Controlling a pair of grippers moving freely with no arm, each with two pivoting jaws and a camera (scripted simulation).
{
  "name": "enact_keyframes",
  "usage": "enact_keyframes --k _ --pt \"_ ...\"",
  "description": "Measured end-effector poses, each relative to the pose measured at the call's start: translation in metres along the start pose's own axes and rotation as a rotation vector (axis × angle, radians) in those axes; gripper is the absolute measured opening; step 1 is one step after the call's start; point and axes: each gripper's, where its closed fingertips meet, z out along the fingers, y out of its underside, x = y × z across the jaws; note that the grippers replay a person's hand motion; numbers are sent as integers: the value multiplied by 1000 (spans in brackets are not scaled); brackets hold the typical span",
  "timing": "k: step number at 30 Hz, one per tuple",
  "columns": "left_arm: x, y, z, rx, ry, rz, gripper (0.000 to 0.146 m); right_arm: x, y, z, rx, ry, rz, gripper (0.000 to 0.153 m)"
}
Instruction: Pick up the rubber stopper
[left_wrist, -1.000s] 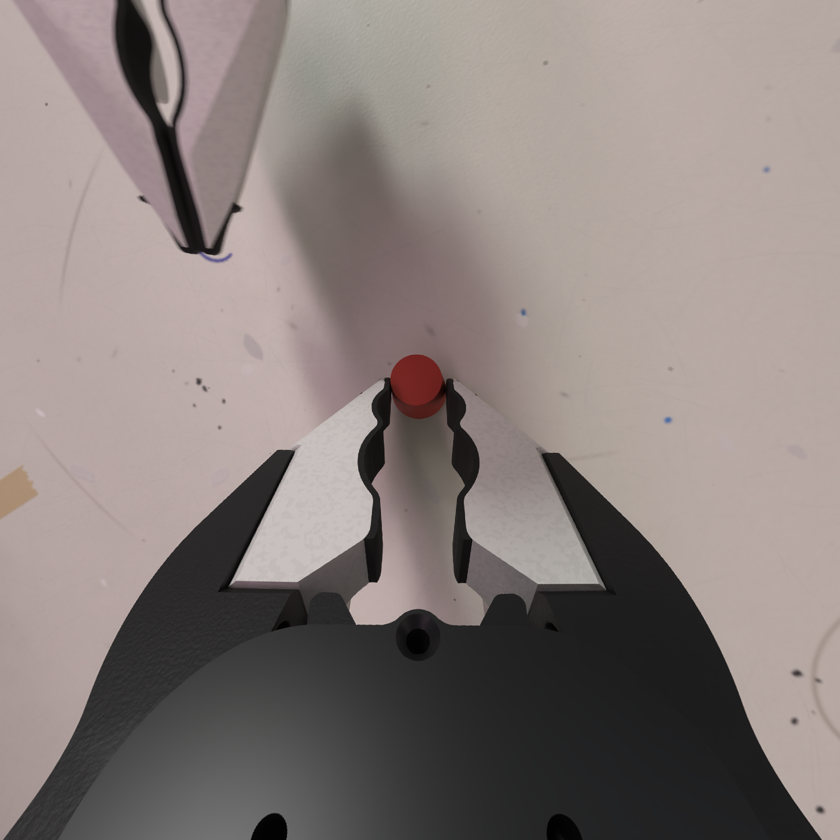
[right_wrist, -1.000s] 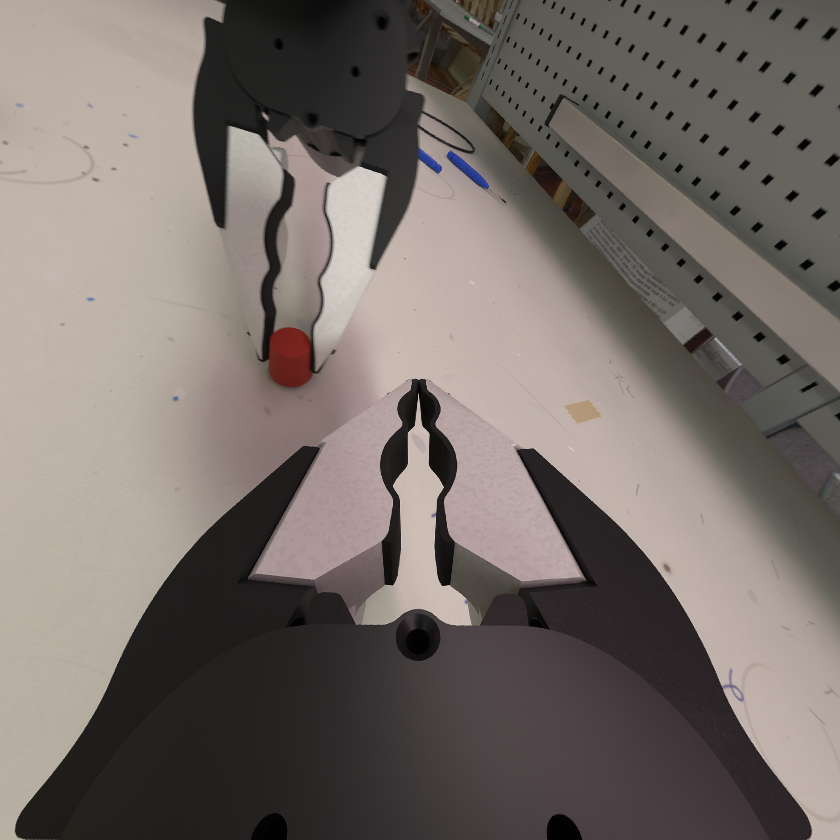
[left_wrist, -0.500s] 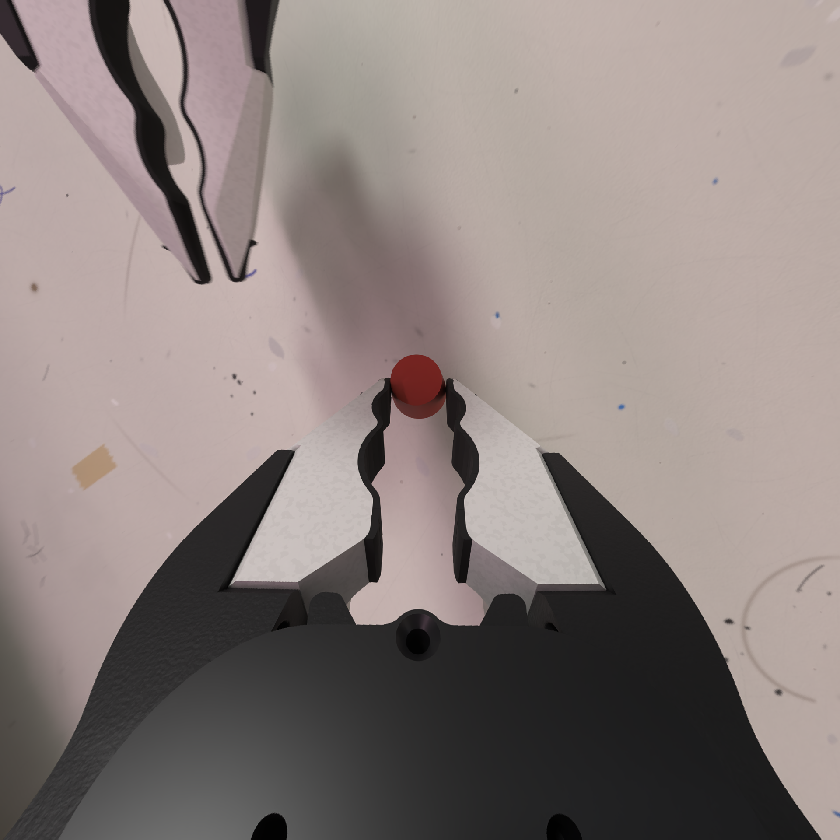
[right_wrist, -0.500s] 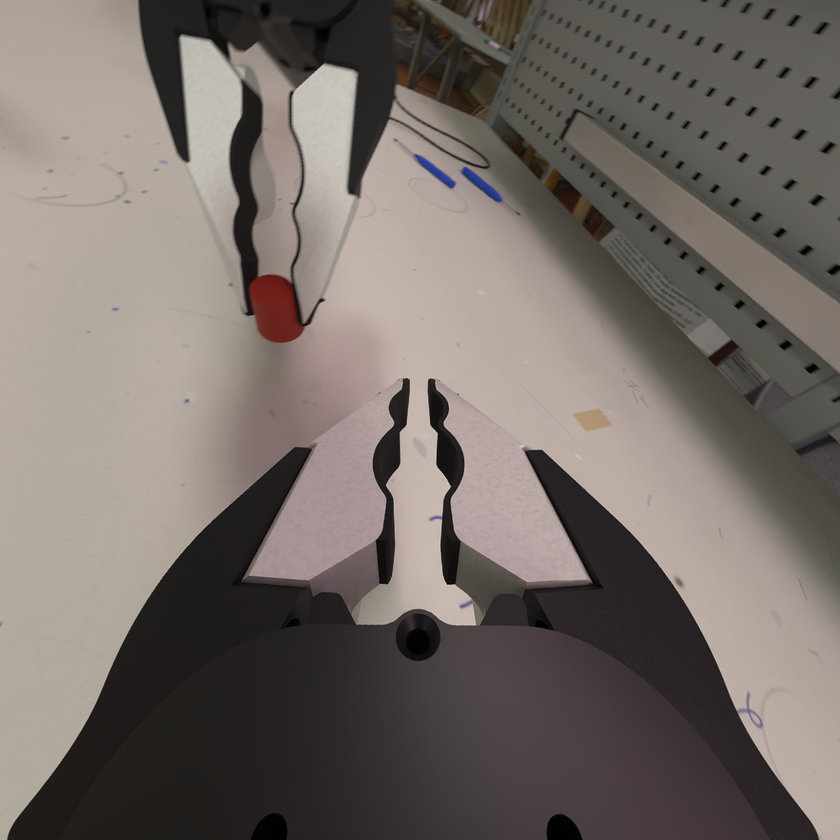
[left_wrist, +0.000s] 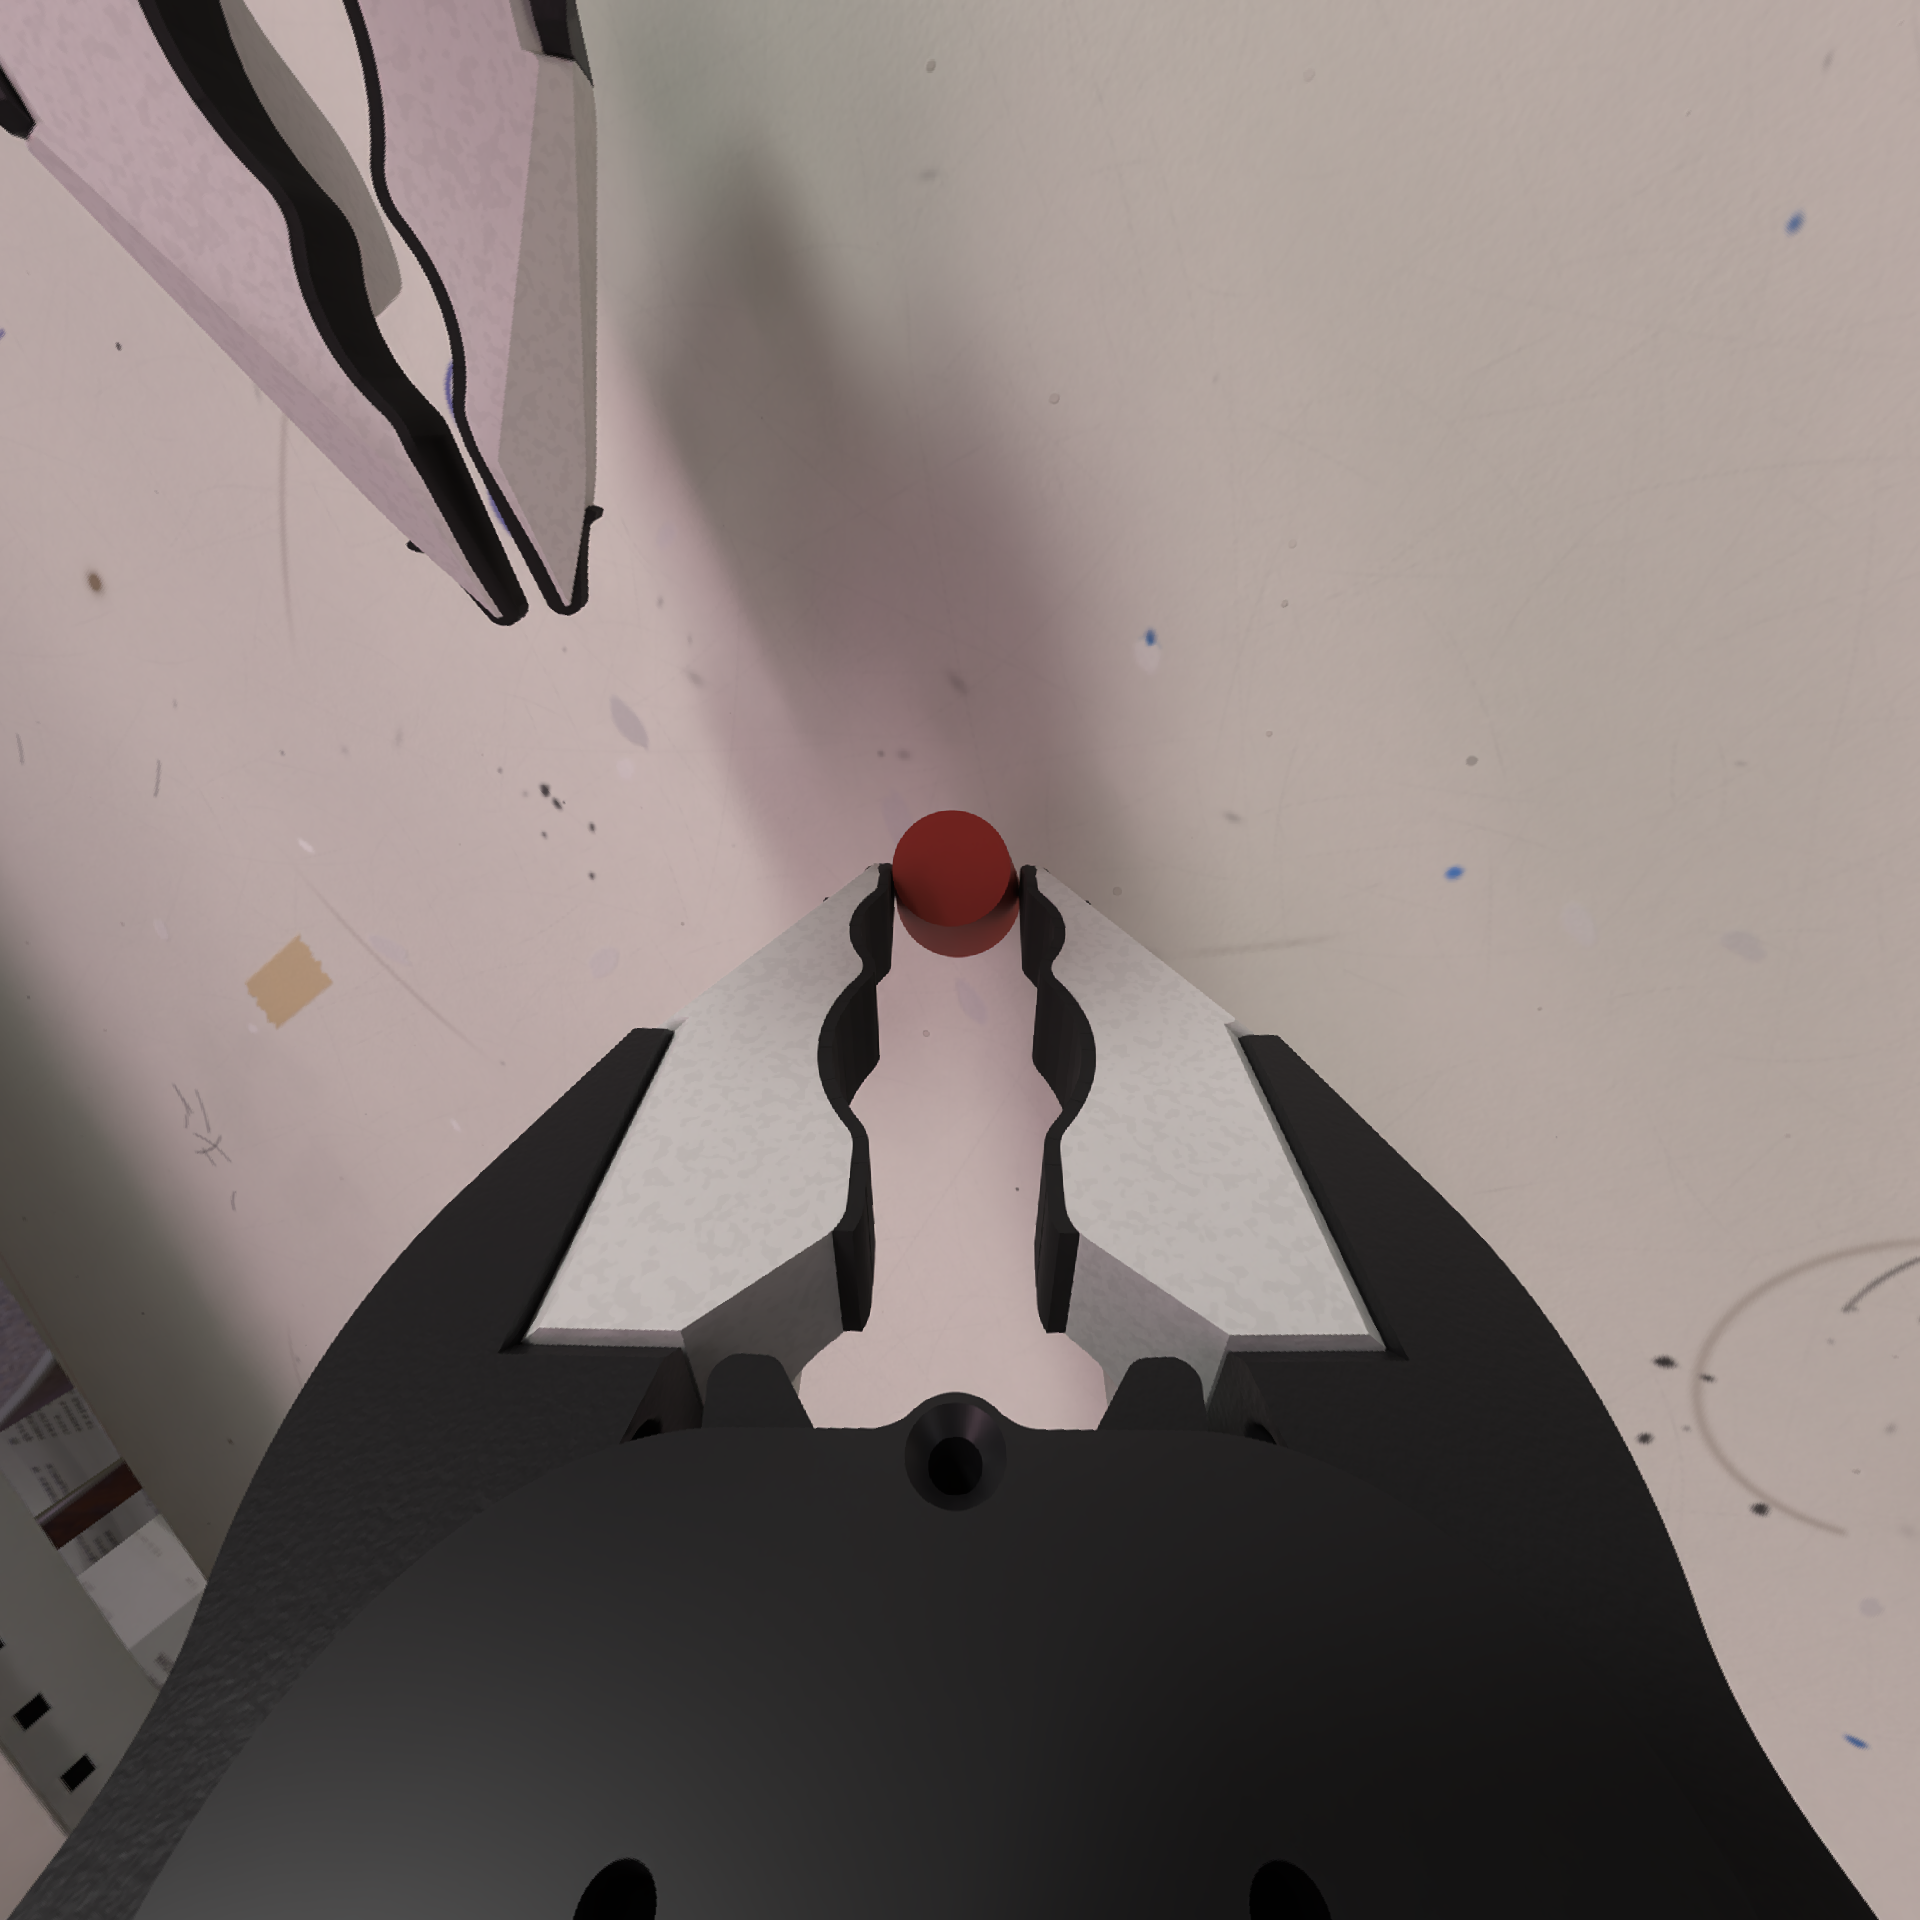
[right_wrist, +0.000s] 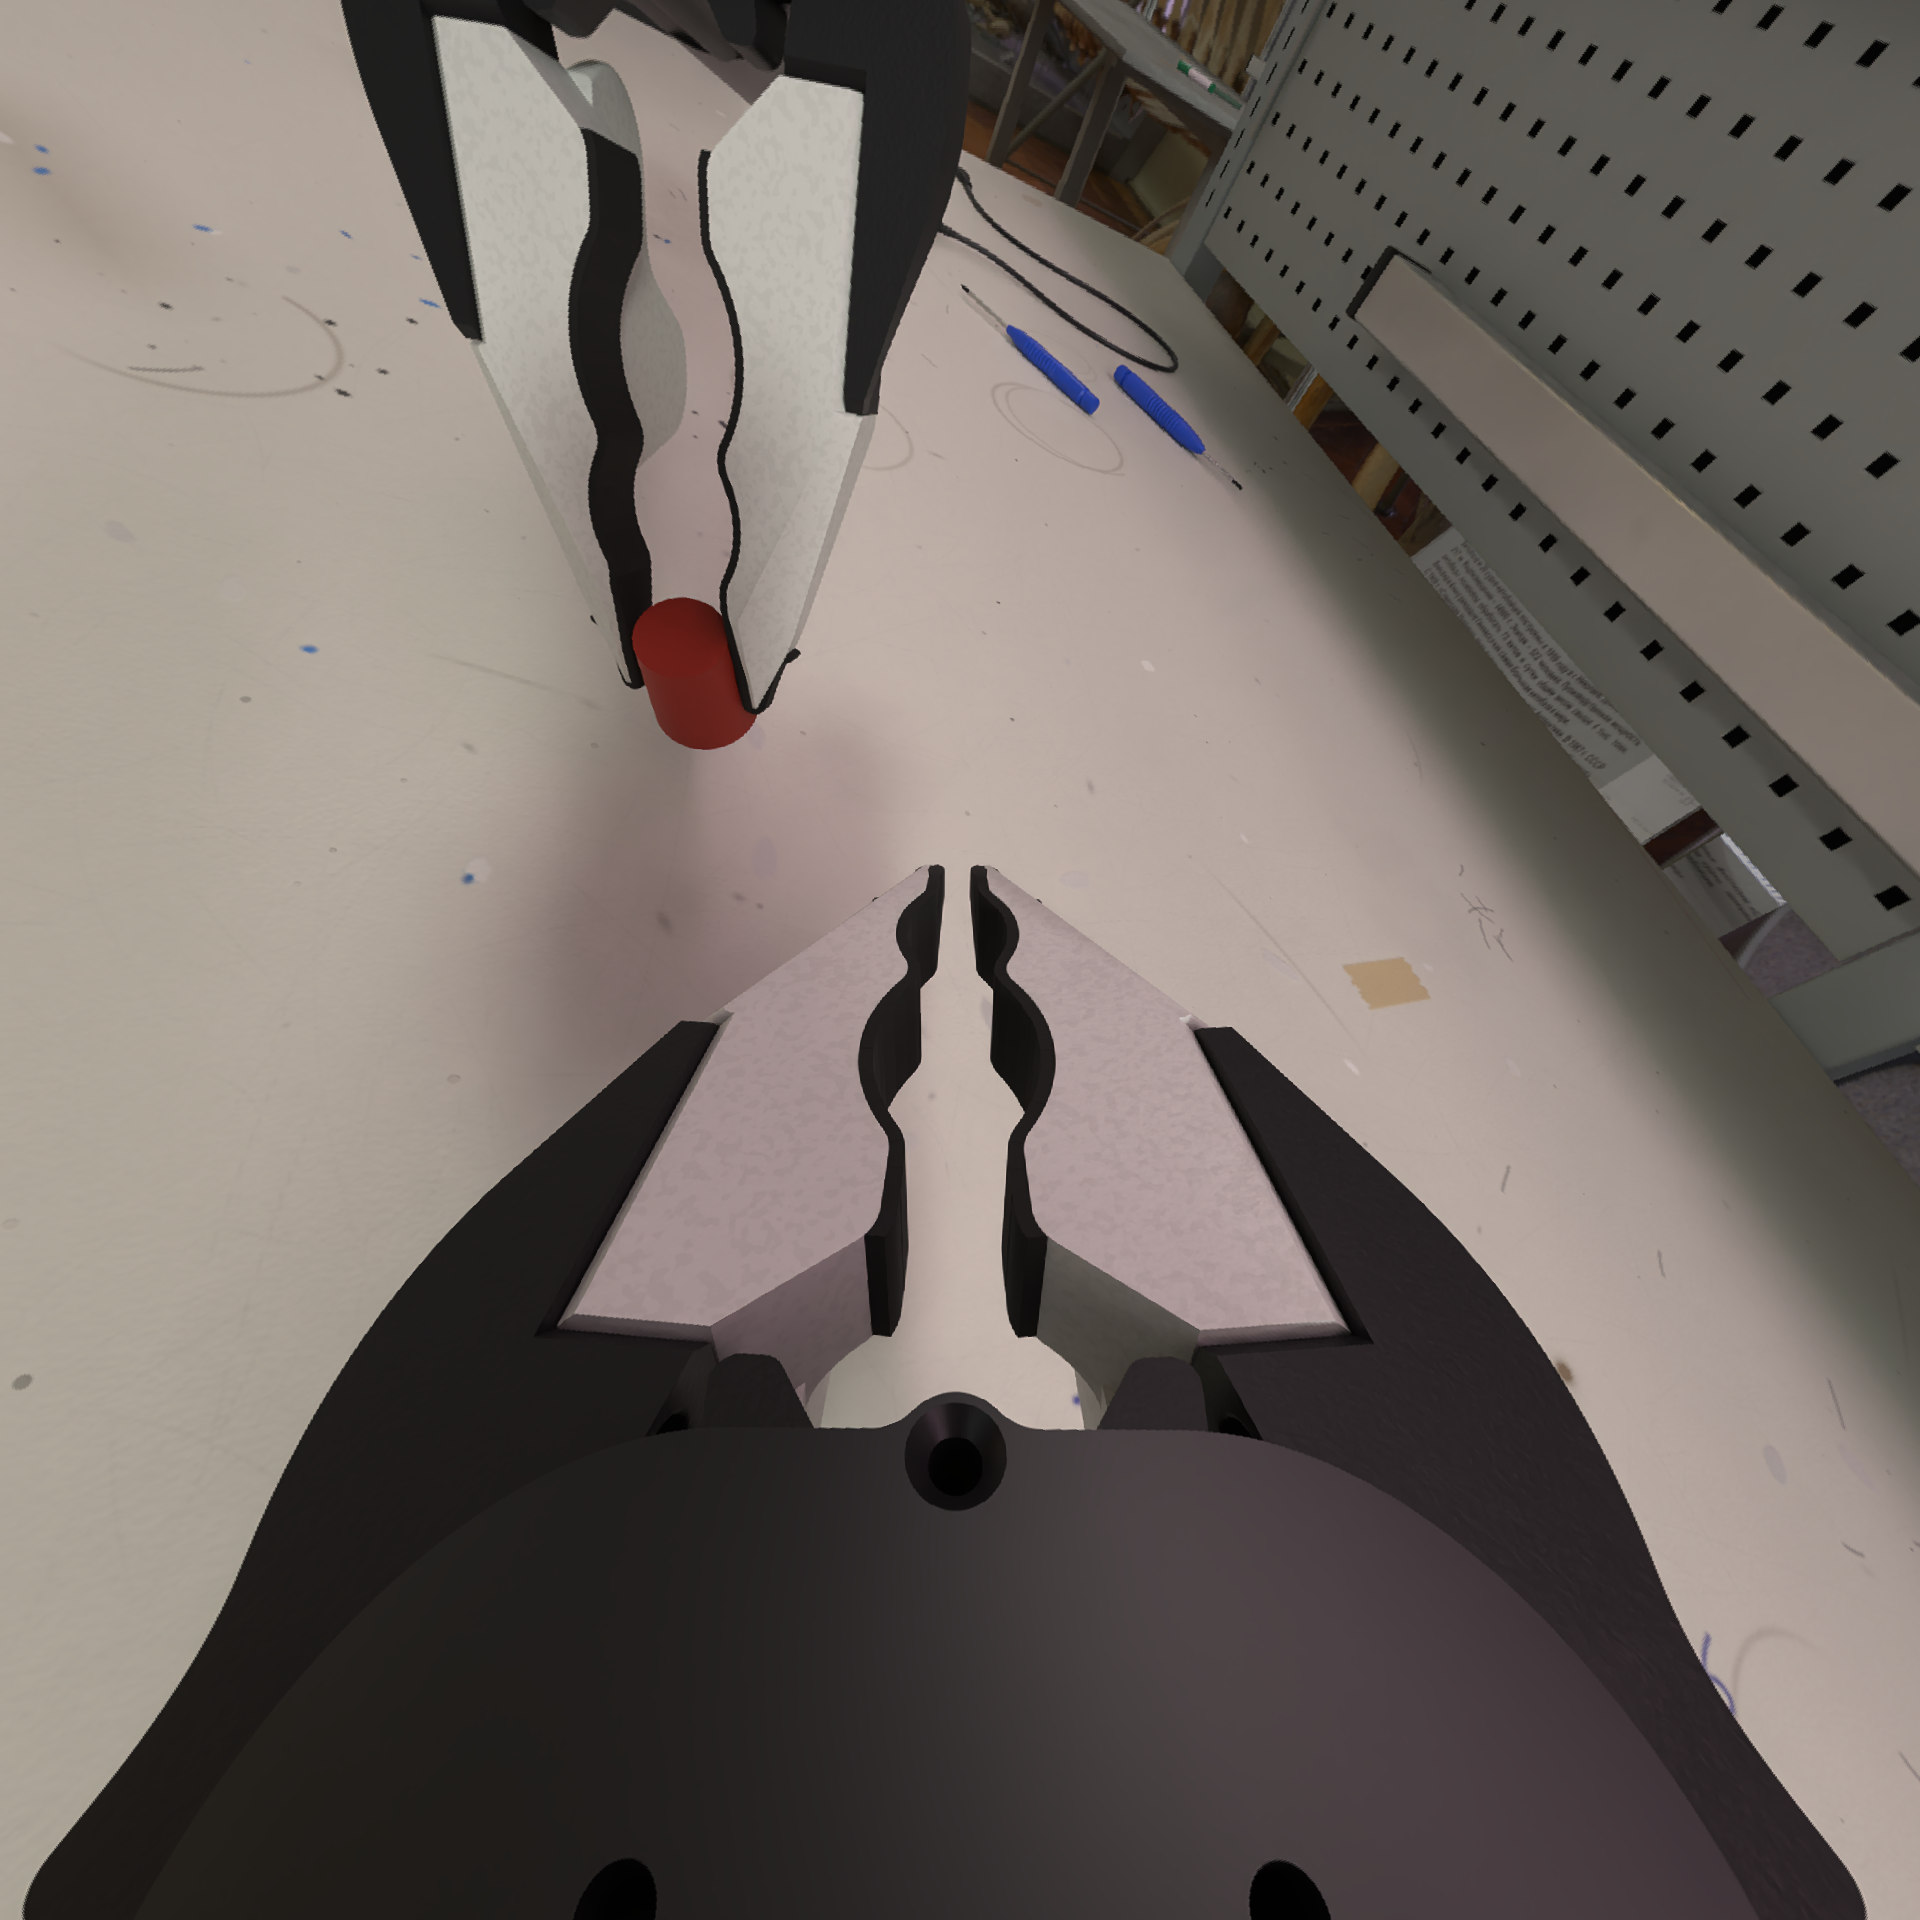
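Note:
The red rubber stopper is a small cylinder pinched between my left gripper's fingertips and hangs clear above the pale table. In the right wrist view the stopper sits at the tips of the left gripper, which points down with its shadow on the table below. My right gripper is empty and almost closed, with only a thin slit between its tips. It hovers just in front of the stopper. It also shows in the left wrist view at the upper left.
Two blue-handled tools and a black cable lie at the table's far side. A grey pegboard wall runs along the right edge. A tan tape patch is stuck on the table.
My left gripper has lifted the stopper off the table and holds it higher. My right gripper's tips, touching a second ago, parted slightly and now stand a thin slit apart.

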Motion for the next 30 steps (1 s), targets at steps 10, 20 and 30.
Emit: enact_keyframes --k 10,20,30 --pt "-2 5 0 7 -2 -9 24 1 1 0 0 -1 11 5" --pt "-1 -1 -10 96 1 -5 24 1 0 -1 2 -1 12 5" --pt "3 -18 -28 217 2 18 24 1 -1 -1 5 -3 8 5"
